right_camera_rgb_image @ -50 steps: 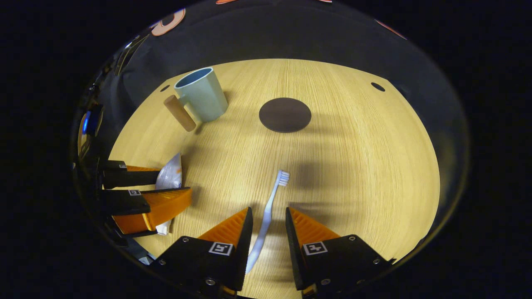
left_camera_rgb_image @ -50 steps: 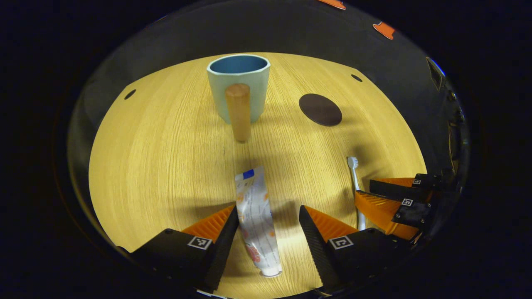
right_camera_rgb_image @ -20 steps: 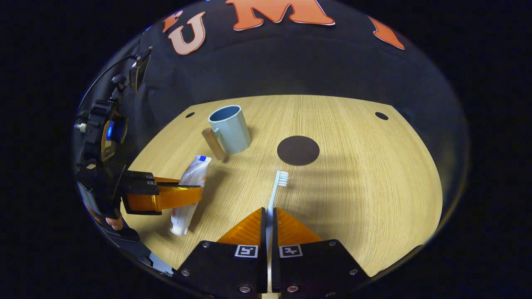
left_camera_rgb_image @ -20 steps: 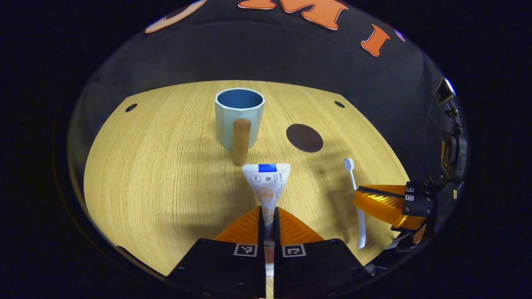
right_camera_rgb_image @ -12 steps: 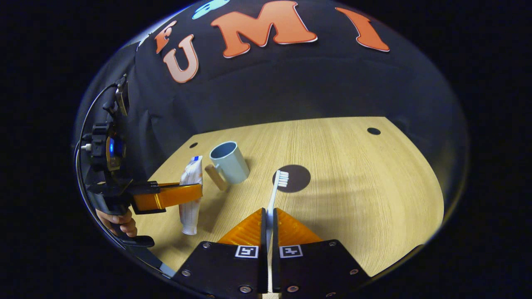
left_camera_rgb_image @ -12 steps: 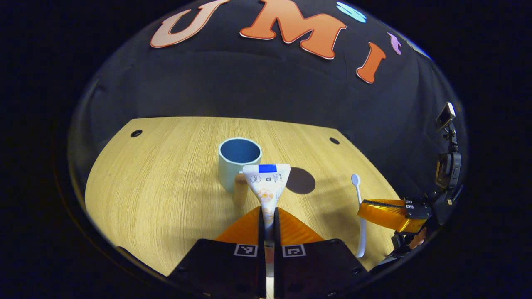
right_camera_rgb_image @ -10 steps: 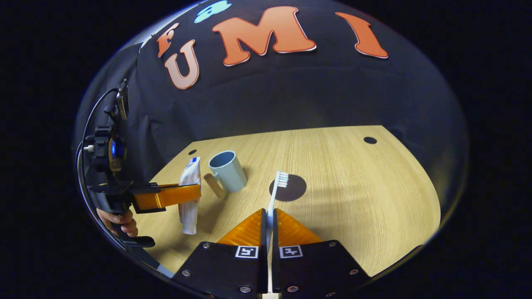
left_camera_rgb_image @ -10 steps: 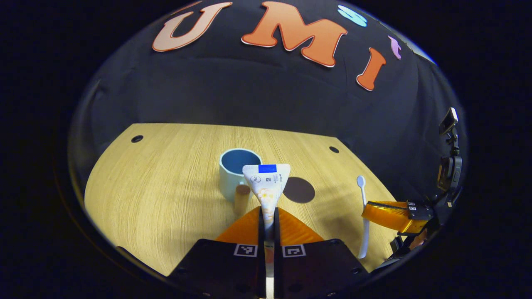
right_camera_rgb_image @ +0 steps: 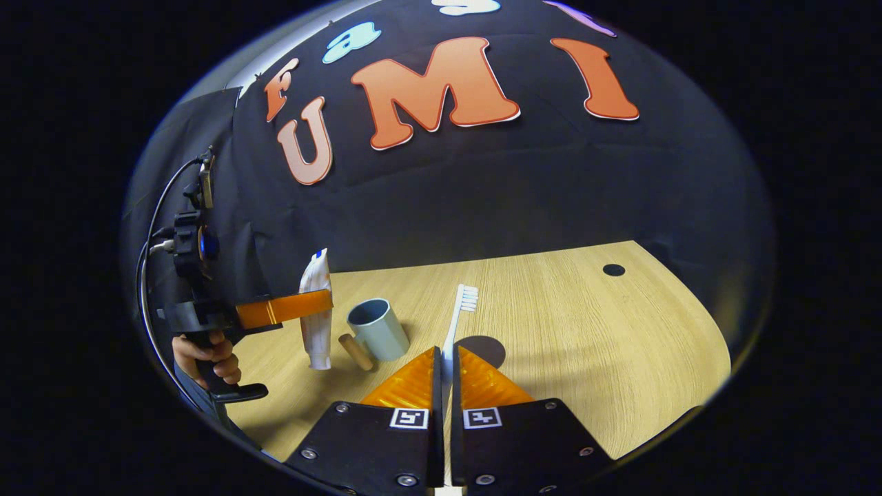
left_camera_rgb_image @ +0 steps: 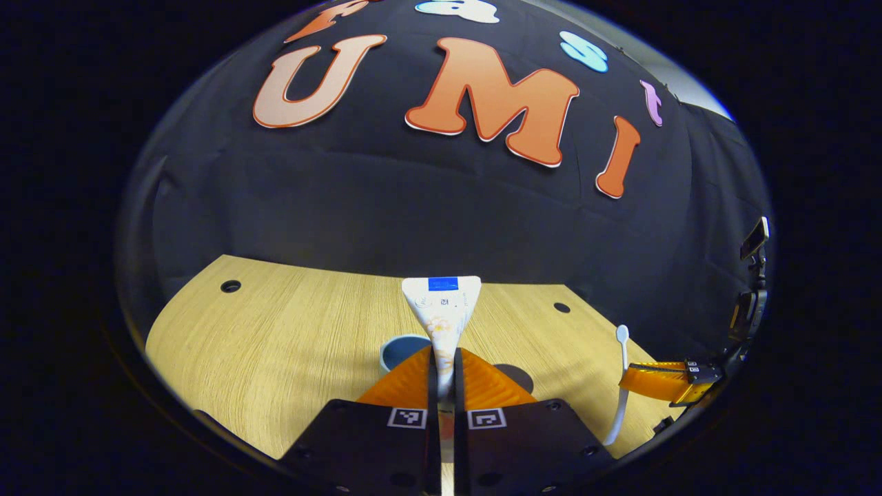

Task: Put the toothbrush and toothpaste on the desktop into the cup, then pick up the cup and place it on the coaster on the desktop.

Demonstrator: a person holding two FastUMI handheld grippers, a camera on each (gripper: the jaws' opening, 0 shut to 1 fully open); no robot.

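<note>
Lifted off wooden desktop (right_camera_rgb_image: 586, 344) now: white toothpaste tube (left_camera_rgb_image: 442, 310) pinched in left gripper (left_camera_rgb_image: 442, 365), white toothbrush (right_camera_rgb_image: 460, 313) pinched in right gripper (right_camera_rgb_image: 442, 368), both up high & upright, prob. to drop into pale blue cup w/ wooden handle (right_camera_rgb_image: 375, 329).

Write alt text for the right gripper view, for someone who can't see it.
The right gripper is shut on a white toothbrush, bristles up. Farther left, a hand holds the left gripper, shut on an upright toothpaste tube, near a pale blue cup on the wooden desktop.
</note>
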